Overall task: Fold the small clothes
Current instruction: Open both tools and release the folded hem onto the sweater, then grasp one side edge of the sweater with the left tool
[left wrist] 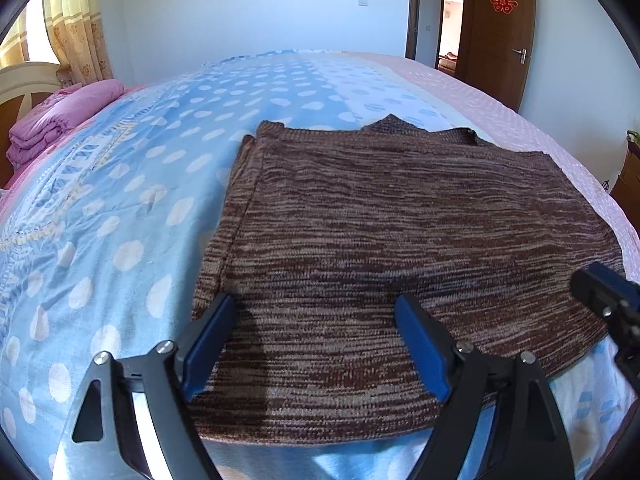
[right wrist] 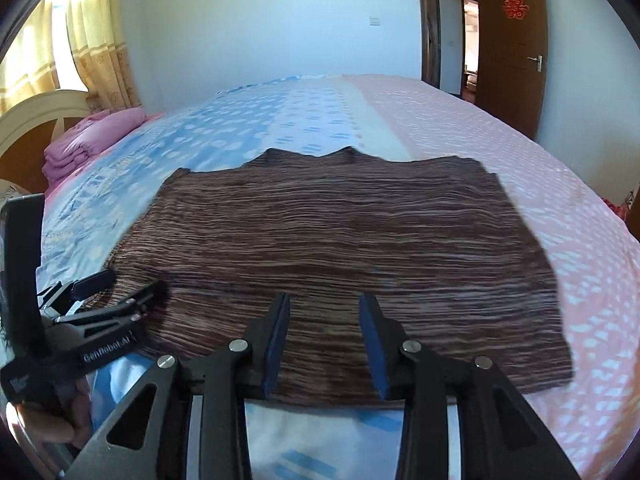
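The brown knit garment [left wrist: 400, 248] lay flat, folded, on the bed [left wrist: 120, 208]. My left claw [left wrist: 316, 344] stood released over its near edge; my right claw [right wrist: 324, 340] was likewise released, grasping nothing.

Brown melange sweater [left wrist: 400, 240]: coarse ribbed knit, matt. Bedsheet [left wrist: 120, 200]: smooth printed cloth, faintly creased. Gripper arms: matt black plastic, shiny metal pivot pins; fingertips [left wrist: 420, 344] faced with blue rubbery pads. Door [right wrist: 516, 40]: glossy brown wood.
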